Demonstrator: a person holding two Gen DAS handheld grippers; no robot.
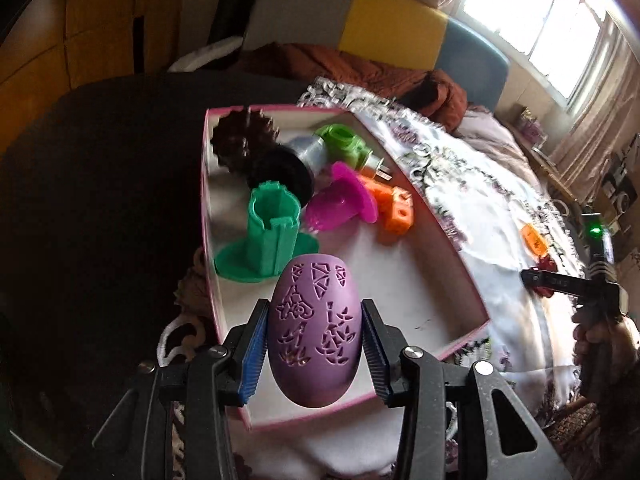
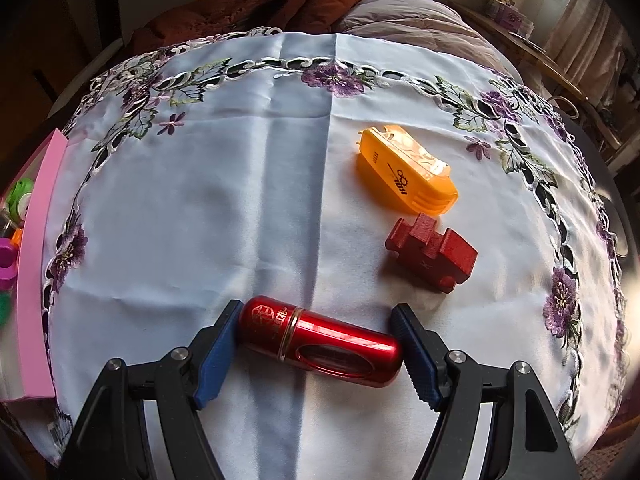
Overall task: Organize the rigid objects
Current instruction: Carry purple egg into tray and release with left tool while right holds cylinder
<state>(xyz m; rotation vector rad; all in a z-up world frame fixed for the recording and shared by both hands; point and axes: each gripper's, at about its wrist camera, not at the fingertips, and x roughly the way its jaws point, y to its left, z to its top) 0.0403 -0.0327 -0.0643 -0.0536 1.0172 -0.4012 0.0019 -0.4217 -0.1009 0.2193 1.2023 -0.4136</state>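
My left gripper is shut on a purple patterned egg and holds it above the near part of a pink-rimmed white box. The box holds a green spool, a magenta funnel, an orange block, a lime fitting and dark gears. My right gripper is open with its fingers on either side of a red metal cylinder that lies on the cloth. An orange case and a red block lie beyond it.
A white embroidered tablecloth covers the table. The pink box wall stands at the left edge of the right wrist view. A bed with brown blankets lies behind. The right gripper's body shows at the right of the left wrist view.
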